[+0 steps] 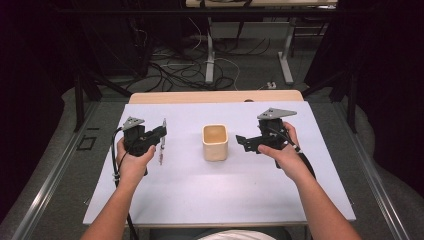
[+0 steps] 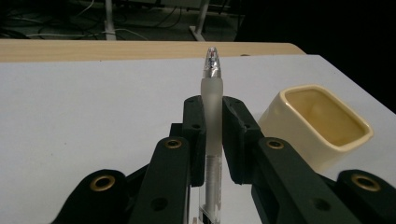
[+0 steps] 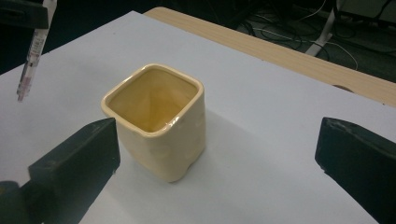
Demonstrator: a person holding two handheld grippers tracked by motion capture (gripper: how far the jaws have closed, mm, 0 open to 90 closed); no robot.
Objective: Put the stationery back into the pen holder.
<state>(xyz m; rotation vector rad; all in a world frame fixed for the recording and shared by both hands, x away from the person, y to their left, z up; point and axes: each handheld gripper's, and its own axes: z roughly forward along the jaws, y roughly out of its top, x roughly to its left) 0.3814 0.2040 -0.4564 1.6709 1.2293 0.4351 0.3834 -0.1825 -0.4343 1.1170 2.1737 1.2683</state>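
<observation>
white rectangular tabletop (image 1: 220, 195) with a pale wooden strip along its far edge (image 1: 215, 96), grey floor beyond, tangle of black and white cables (image 1: 187, 70) on it, white metal table legs (image 1: 210, 55) further back, dark surroundings
</observation>
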